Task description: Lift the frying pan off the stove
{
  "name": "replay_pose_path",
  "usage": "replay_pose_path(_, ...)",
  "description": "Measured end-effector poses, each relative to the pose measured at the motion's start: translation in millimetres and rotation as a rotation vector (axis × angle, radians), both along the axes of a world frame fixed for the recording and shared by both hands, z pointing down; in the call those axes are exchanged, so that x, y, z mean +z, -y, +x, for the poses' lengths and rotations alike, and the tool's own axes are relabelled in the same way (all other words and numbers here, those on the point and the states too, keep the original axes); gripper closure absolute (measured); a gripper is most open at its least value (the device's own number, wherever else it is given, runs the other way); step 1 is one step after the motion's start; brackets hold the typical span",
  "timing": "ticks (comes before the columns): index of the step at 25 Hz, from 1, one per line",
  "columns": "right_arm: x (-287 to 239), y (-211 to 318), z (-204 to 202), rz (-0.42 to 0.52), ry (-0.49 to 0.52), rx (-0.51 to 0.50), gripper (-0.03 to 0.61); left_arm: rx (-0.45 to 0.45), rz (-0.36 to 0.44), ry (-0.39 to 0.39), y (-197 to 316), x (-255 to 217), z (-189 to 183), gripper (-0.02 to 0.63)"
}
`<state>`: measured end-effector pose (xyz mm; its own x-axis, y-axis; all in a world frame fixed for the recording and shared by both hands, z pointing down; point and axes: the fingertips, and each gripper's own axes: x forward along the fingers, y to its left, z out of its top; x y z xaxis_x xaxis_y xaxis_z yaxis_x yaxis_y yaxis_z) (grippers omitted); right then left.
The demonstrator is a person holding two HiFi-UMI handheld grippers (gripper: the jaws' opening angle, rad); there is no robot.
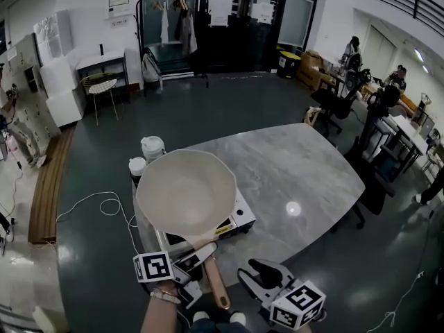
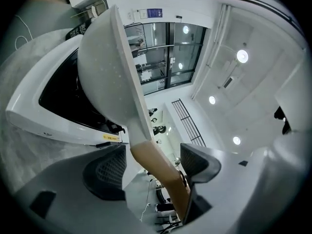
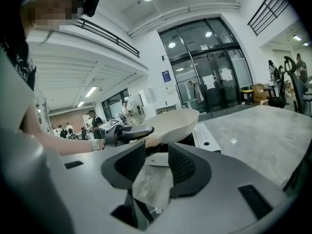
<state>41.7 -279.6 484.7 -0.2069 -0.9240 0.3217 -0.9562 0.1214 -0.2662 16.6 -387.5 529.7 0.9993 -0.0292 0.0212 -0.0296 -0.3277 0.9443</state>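
At the lower left of the head view, the left gripper [image 1: 198, 272] straddles the wooden handle [image 1: 216, 285] of the frying pan [image 1: 186, 189]. Its jaws stand wide apart with the handle running loose between them, so nothing is clamped. The pan's pale bowl sits over the white stove [image 1: 241, 218] at the near corner of the table [image 1: 298, 165]; whether it rests fully on the hob I cannot tell.

The main risk, as I judge it, is lifting before the jaws close: the handle would slide through and the pan would drop back, or skid and drag the stove, which lies close to the table's edge. Even with a firm hold, the bowl is large and its weight lies well away from the grip, so it could roll or droop around the smooth, rounded handle.

The right gripper [image 1: 263, 277] hangs at the lower middle of the frame, just to the right of the handle's end. Its jaws are partly open and hold nothing, and it could be bumped if the handle swings that way.

Above and left of the pan stand a white jar [image 1: 152, 146] and a lidded cup [image 1: 137, 166], both near the rim — a sideways swing could knock them. To the right, the marble top is bare. A cable [image 1: 104, 203] loops on the floor at the left, well apart from the pan.
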Motion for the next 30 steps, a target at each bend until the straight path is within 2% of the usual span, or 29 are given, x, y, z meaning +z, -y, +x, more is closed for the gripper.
replay_pose_path(2,3.4,-1.3,-4.3,-0.021,0.023,-0.041,0.413,-0.011,0.035,0.021,6.0,1.3,-0.2,0.269)
replay_pose_path(4,6.2,-2.1,-11.1,-0.044,0.087,-0.086,0.378,-0.012,0.06,0.047,9.6,1.8,-1.0,0.31)
replay_pose_path(8,9.4,-1.0,-37.1,-0.083,0.268,-0.199,0.318,-0.005,-0.013,0.024,5.4,-2.8,1.0,0.331)
replay_pose_path(15,22.1,-4.9,-77.2,-0.171,0.465,-0.353,0.293,0.004,0.038,0.085,5.5,2.7,-1.4,0.342)
replay_pose_path(17,22.5,-2.5,-88.3,-0.184,0.524,-0.399,0.293,0.007,0.006,0.063,4.0,-1.2,0.1,0.343)
replay_pose_path(19,23.2,0.1,-98.4,-0.2,0.552,-0.438,0.293,0.009,-0.039,0.026,1.7,-7.1,1.9,0.342)
replay_pose_path(20,24.7,0.4,-102.2,-0.211,0.56,-0.452,0.291,0.01,-0.035,0.029,2.3,-6.7,1.0,0.342)
replay_pose_path(24,31.5,0.3,-113.3,-0.253,0.606,-0.498,0.298,0.03,-0.001,0.053,4.8,-3.0,-1.0,0.342)
replay_pose_path(25,31.6,0.4,-114.7,-0.253,0.605,-0.502,0.33,0.045,0.006,0.055,4.2,-2.9,-0.6,0.342)
replay_pose_path(30,32.2,1.8,-119.1,-0.248,0.591,-0.485,0.348,0.123,0.084,0.046,2.9,-3.9,-3.1,0.319)
